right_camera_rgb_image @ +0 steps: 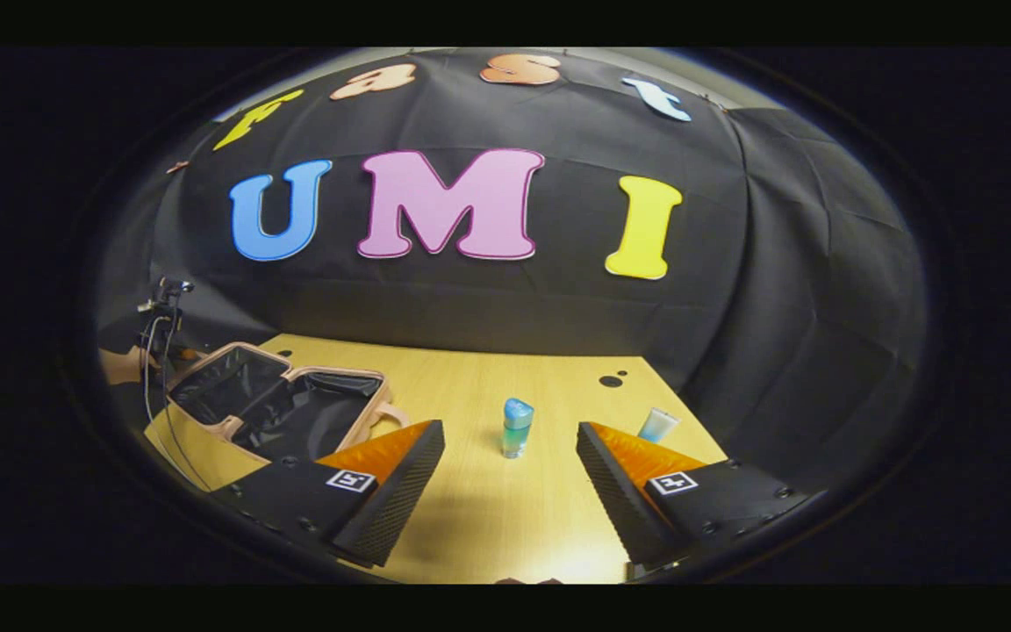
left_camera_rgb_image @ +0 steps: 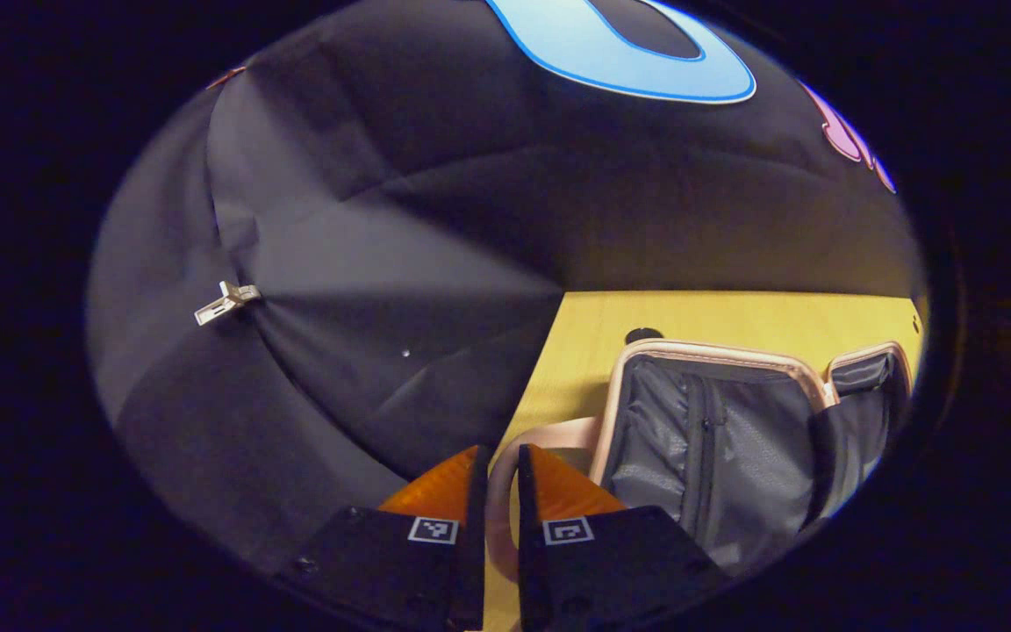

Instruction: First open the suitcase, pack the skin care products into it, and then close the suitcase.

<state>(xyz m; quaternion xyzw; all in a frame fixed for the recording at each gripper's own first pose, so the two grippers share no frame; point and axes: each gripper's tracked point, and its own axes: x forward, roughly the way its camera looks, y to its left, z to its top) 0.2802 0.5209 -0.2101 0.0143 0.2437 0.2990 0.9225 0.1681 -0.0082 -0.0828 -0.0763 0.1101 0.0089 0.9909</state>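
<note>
Suitcase (right_camera_rgb_image: 277, 399) lying open at table's (right_camera_rgb_image: 488, 518) left; right gripper (right_camera_rgb_image: 510, 456) spreading wide near blue-capped bottle (right_camera_rgb_image: 517, 427); left gripper (left_camera_rgb_image: 502, 491) narrowing around suitcase handle (left_camera_rgb_image: 498, 518).

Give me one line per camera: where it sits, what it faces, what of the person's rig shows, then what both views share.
Left gripper view: rides the left gripper, low at the open suitcase; its fingers nearly closed around the suitcase handle.
Right gripper view: rides the right gripper, facing across the wooden table at the blue-capped bottle and a small tube; fingers wide apart.
Shared: the open suitcase and the table.
</note>
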